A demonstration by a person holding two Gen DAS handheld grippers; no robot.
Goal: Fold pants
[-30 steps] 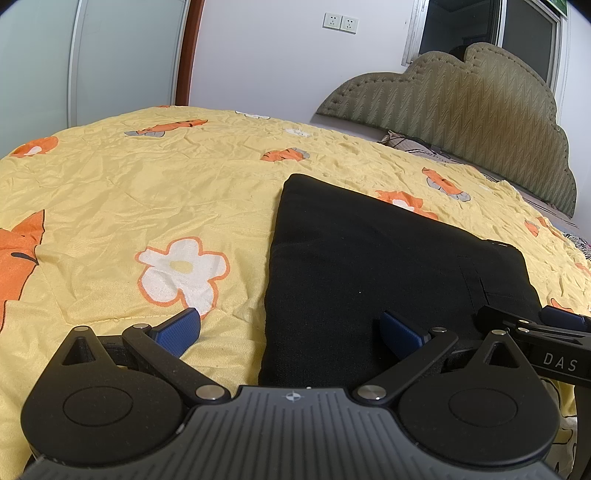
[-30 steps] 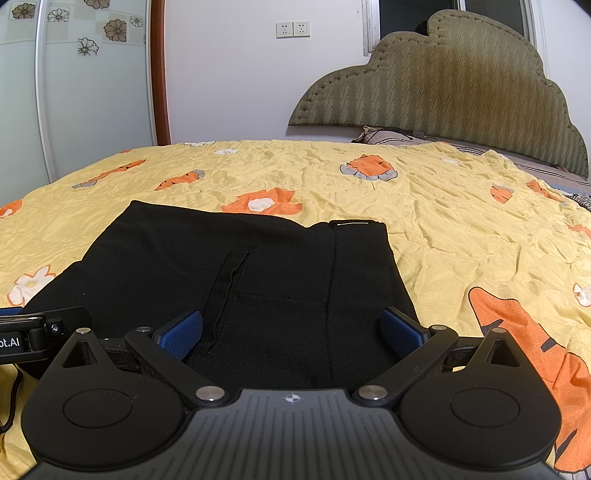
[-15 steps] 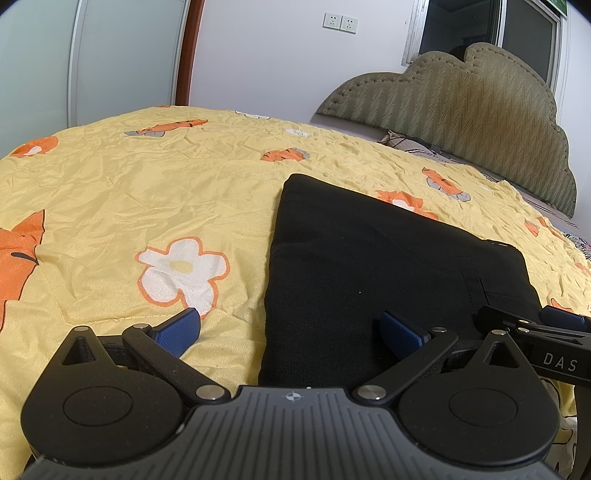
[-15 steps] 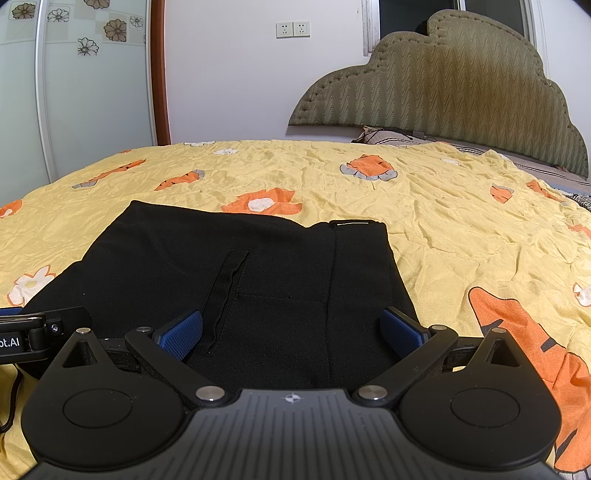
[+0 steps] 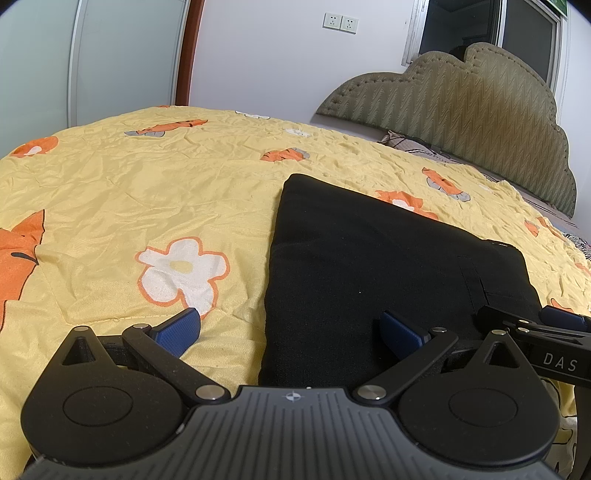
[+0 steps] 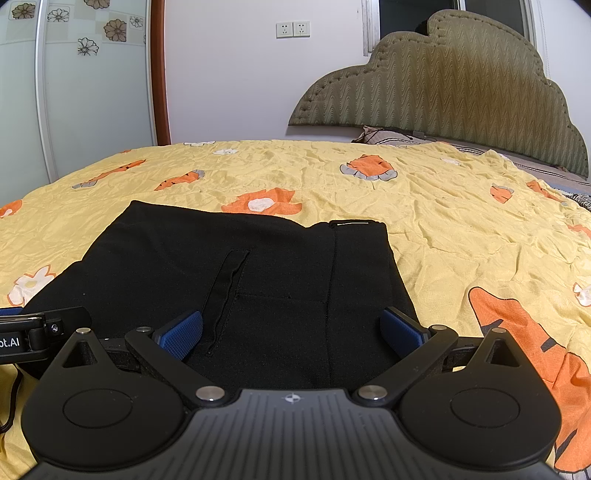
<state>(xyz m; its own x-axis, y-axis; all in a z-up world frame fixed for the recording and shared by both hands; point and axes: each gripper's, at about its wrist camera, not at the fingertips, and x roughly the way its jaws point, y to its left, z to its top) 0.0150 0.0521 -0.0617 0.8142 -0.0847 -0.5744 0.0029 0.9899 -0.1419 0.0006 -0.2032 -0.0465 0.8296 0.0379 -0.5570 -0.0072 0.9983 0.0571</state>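
R gripper [image 5: 554, 325] reads "DAS" (rest cropped, prob.).

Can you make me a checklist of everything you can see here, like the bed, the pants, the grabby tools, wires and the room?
Surface: bed with a wrinkled yellow bedspread printed with orange and white shapes.
Job's things: black pants, folded into a flat rectangle, lying on the bedspread.
Clutter: nothing seen on the bedspread besides the pants.
Grippers: left tool open, its left pad over the bedspread, its right pad over the pants; right tool open, both pads over the pants' near edge. Neither holds anything.
Cables: a thin black cable at the left edge of the right wrist view.
Surroundings: olive padded headboard, wall sockets, frosted sliding door with flower decals, dark window.
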